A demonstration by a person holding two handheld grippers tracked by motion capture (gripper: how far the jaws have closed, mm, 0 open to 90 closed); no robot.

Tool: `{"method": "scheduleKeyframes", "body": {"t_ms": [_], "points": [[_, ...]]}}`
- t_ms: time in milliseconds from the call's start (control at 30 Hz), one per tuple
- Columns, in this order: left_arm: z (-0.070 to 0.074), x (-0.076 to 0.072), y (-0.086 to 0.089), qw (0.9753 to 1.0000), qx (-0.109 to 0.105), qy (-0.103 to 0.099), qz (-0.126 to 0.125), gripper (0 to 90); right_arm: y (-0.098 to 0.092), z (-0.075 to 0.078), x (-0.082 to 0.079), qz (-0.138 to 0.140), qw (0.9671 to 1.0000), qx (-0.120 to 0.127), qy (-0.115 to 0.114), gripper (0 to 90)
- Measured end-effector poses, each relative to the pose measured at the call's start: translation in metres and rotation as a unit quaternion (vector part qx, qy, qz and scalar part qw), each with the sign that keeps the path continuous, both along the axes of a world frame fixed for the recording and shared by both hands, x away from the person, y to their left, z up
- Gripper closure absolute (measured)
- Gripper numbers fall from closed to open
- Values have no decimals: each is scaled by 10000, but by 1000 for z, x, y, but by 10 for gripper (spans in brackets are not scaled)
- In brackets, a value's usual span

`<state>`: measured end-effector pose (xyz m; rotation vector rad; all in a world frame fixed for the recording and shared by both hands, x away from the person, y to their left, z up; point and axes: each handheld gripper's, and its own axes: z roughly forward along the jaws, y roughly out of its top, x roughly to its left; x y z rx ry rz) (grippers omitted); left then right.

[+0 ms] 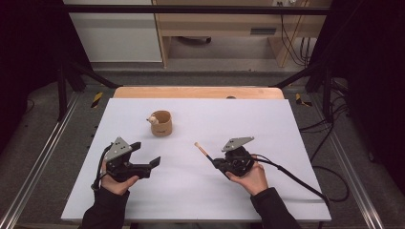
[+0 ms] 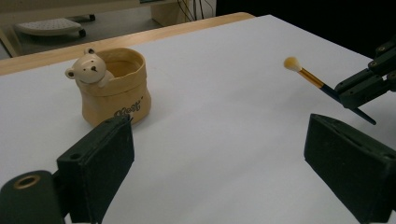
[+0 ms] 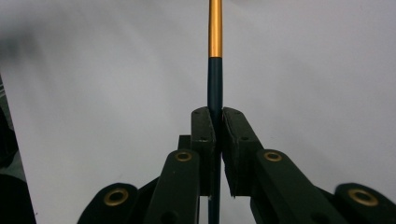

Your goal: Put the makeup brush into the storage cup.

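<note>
A tan pot (image 1: 161, 123) (image 2: 114, 85) with a small bear figure (image 2: 88, 67) on its rim stands on the white table (image 1: 191, 191), past its middle. My right gripper (image 1: 216, 162) (image 3: 216, 114) is shut on the dark handle of a small brush (image 1: 203, 151) (image 3: 215, 56). The brush has a gold ferrule and a pale tuft (image 2: 292, 63) that points toward the pot from its right, held above the table. My left gripper (image 1: 145, 155) (image 2: 219, 154) is open and empty, in front of the pot and to its left.
A wooden edge (image 1: 198, 92) runs along the far side of the table. Black frame bars (image 1: 191, 9) stand around it. A cable (image 1: 296, 181) trails from my right gripper over the table's right front.
</note>
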<state>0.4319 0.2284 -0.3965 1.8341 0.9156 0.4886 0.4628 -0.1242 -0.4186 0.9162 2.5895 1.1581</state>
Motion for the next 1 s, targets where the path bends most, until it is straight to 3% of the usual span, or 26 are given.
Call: {"method": "scheduleKeyframes", "body": {"t_ms": [533, 1000], "points": [[0, -1, -15, 9996, -271, 54, -80, 90, 0, 4, -4, 107, 9987, 465, -160, 840], [9, 0, -28, 9985, -528, -47, -106, 103, -2, 12, -6, 67, 9959, 813, -393, 840]]}}
